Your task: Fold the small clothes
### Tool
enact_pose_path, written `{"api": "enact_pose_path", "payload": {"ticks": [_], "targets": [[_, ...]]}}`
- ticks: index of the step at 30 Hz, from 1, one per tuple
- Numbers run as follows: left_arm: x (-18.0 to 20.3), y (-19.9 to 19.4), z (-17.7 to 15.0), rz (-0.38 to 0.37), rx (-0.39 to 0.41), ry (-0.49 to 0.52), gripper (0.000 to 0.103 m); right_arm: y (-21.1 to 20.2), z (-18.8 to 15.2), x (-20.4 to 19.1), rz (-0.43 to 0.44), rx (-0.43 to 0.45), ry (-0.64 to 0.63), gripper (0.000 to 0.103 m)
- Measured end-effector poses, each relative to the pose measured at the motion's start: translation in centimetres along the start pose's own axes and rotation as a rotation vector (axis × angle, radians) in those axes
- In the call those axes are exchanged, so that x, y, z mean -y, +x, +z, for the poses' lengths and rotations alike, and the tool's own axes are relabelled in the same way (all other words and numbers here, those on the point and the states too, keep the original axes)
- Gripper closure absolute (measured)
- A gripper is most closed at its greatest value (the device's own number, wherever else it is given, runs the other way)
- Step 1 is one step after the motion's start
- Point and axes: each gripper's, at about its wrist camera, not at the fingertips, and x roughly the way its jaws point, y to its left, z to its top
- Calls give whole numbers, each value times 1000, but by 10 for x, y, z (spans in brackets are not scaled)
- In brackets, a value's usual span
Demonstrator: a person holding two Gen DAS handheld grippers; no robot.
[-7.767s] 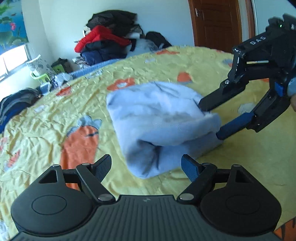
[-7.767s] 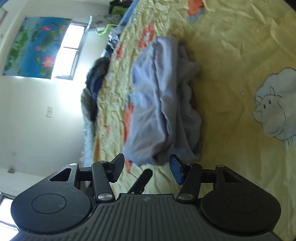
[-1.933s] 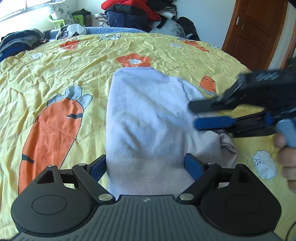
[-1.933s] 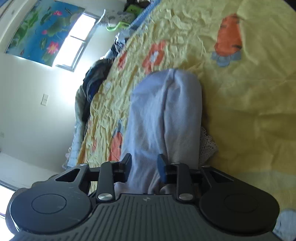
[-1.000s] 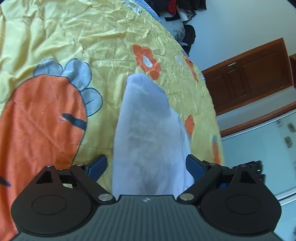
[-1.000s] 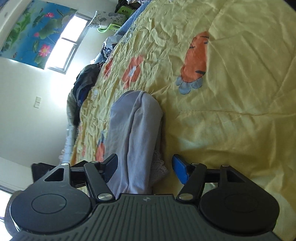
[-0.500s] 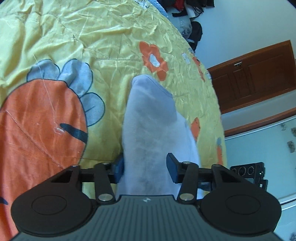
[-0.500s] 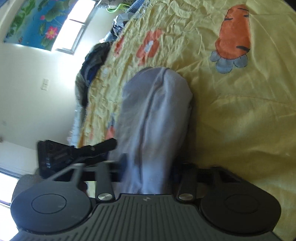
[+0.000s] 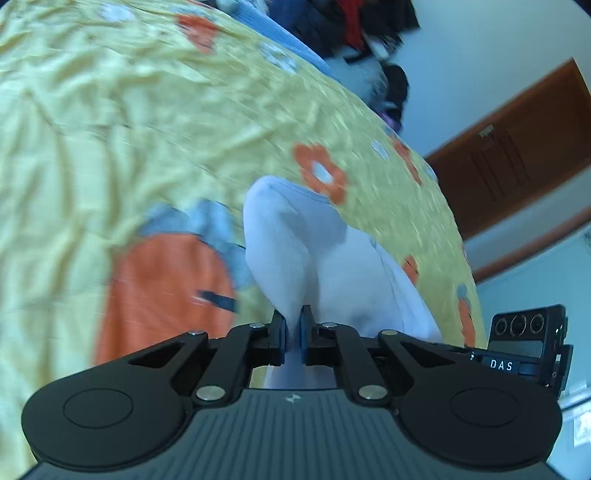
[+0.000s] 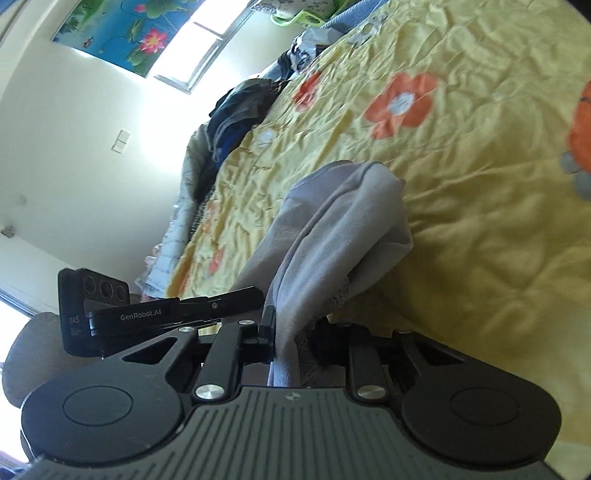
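Note:
A small light-blue garment (image 9: 295, 236) lies folded lengthwise on a yellow bedspread (image 9: 110, 110) and rises at its near end. My left gripper (image 9: 293, 321) is closing its jaws, and the blue pads pinch that near edge between them. In the right wrist view the same garment (image 10: 343, 221) looks grey-blue and bunched, with a bit of lace at its underside. My right gripper (image 10: 291, 332) is shut on a fold of it. The left gripper (image 10: 166, 317) shows just to the left, and the right gripper's body (image 9: 524, 354) sits at the lower right of the left wrist view.
The bedspread (image 10: 480, 184) has orange carrot and flower prints. A pile of dark and red clothes (image 9: 351, 22) sits at the bed's far side, near a brown door (image 9: 517, 155). More clothes (image 10: 240, 107) are heaped at the bed's edge under a bright window (image 10: 207, 44).
Both grippers went from open around the garment's near end to shut on it. Both have risen, lifting that end off the bedspread.

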Motion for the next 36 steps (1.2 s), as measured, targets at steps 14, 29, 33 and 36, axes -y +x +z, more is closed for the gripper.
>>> {"api": "enact_pose_path", "payload": {"ticks": [14, 29, 33, 36], "targets": [[-55, -19, -28, -127, 12, -131, 56, -8, -17, 21, -98, 4, 48, 37], [-44, 4, -48, -95, -114, -177, 79, -1, -33, 25, 78, -83, 198, 31], [-37, 0, -46, -85, -124, -151, 82, 3, -39, 21, 69, -83, 194, 39], [-33, -3, -40, -82, -142, -152, 82, 16, -41, 12, -60, -164, 142, 76]]}}
